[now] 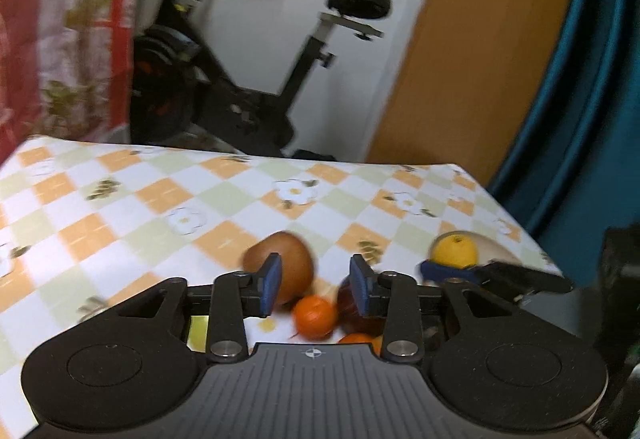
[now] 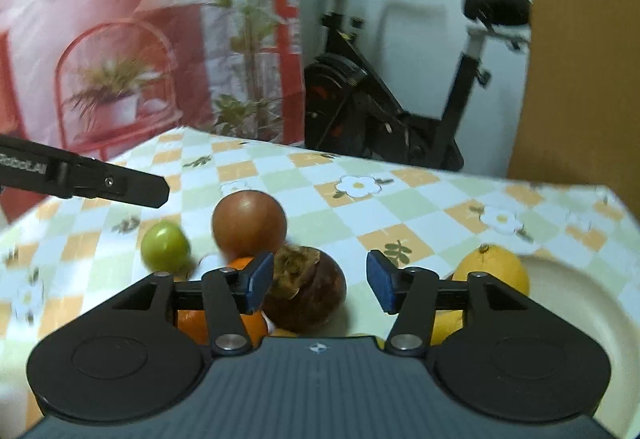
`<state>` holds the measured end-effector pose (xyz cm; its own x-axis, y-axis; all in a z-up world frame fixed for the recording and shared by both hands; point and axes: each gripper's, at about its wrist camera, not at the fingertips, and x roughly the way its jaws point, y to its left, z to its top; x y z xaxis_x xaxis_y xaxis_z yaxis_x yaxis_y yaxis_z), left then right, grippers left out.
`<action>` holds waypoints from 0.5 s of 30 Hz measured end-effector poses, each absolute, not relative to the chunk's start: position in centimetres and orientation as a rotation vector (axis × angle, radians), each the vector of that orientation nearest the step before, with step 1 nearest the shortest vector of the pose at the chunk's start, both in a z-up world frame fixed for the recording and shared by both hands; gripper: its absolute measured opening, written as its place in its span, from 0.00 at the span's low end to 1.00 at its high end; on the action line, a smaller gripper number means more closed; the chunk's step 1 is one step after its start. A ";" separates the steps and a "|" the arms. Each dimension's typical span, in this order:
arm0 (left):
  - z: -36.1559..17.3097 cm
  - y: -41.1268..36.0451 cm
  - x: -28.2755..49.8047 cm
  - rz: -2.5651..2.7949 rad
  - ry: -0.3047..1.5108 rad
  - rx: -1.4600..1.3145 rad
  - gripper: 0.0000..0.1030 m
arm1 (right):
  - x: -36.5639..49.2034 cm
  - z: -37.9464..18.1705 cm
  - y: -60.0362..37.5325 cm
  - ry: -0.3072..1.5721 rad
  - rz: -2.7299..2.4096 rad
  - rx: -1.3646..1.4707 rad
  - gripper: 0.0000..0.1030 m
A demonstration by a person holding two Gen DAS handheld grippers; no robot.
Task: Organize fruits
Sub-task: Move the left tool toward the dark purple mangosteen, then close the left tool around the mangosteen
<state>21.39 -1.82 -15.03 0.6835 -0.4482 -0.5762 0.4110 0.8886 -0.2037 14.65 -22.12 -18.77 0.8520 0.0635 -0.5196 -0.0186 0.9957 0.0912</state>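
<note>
Both grippers, left gripper (image 1: 315, 285) and right gripper (image 2: 319, 283), have fingers spread, empty. The mangosteen (image 2: 306, 289) at lower centre looks hard-shelled, smooth and round; grip across its widest middle.

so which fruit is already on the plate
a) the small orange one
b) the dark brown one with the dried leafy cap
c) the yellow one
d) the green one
c, the yellow fruit rests on the rim of the cream plate at the right, while the green fruit, the small orange one and the dark capped one lie on the checked tablecloth.
</note>
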 end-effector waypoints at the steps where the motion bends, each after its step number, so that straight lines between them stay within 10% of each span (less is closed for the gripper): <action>1: -15.1 -2.4 22.1 -0.498 0.672 -0.056 0.39 | 15.0 -18.9 -22.2 0.557 0.042 0.099 0.57; 15: -19.4 -8.1 25.4 -0.615 0.812 0.099 0.53 | 15.9 -20.2 -21.1 0.591 0.055 0.079 0.66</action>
<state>25.39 -8.08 -19.44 0.5251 -0.4765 -0.7051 0.5500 0.8223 -0.1461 15.86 -21.13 -20.25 0.8289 0.0745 -0.5544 -0.0289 0.9955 0.0905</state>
